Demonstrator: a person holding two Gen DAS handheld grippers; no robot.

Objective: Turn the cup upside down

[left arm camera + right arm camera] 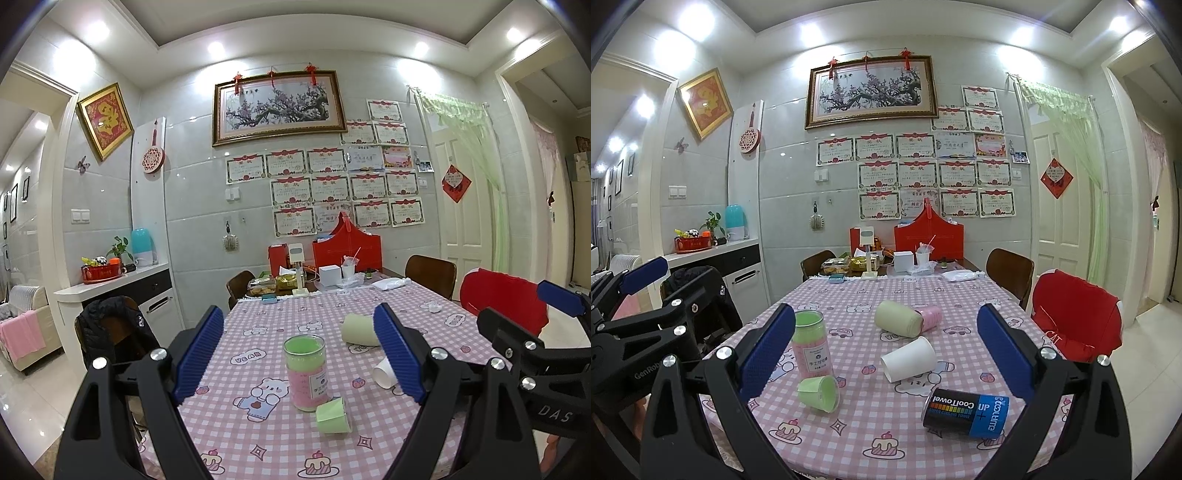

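Left gripper: jaws spread, empty, hovering over the table.
Right gripper: jaws spread, empty, framing the white cup.
White cup: lying sideways, awaiting flipping.

white paper cup | on its side | mid-table, mouth toward camera-left

Toppled white cup beside spread jaws.
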